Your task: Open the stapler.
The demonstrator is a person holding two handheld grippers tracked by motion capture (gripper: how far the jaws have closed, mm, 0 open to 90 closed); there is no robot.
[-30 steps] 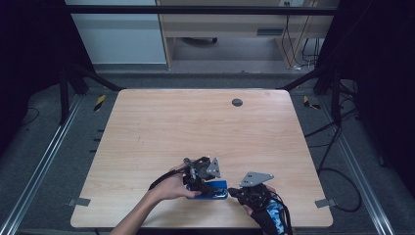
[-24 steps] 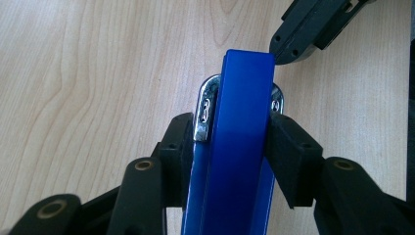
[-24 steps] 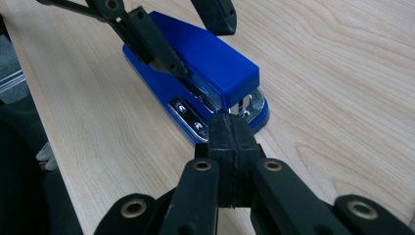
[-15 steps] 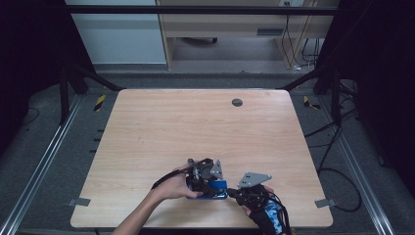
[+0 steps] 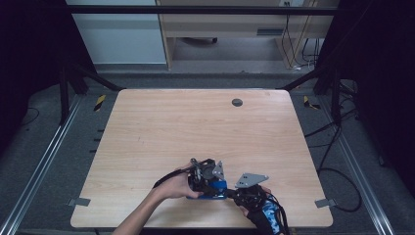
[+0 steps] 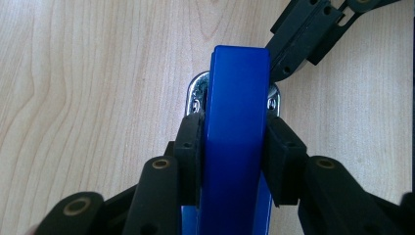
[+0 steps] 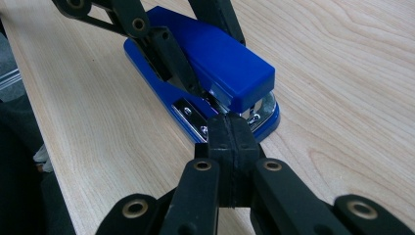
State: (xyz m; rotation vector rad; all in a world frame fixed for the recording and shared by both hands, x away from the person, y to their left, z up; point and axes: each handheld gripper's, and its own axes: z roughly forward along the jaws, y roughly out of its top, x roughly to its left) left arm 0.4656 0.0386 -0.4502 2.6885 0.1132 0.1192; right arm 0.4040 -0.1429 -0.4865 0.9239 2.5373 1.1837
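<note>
Since a second ago your left gripper [image 6: 235,147] has been closing its jaws on the blue stapler [image 6: 237,122], and in the left gripper view the pads now press against both sides of its top arm. In the high view, the hands have barely shifted. The stapler [image 5: 214,188] lies on the table [image 5: 195,122] near its front edge, a little right of the middle, with its metal nose pointing toward your right gripper [image 7: 230,137]. That gripper's jaws are pressed together with nothing between them, and their tip sits just at the stapler's [image 7: 210,68] nose, over the shiny base plate; whether it touches the metal I cannot tell.

You look to be in the securing step: the left holds the body steady so the right can work at the nose. Next, keep the left grip firm and level so the stapler doesn't skid, and move the right tip carefully, since the nose gap is narrow.
</note>
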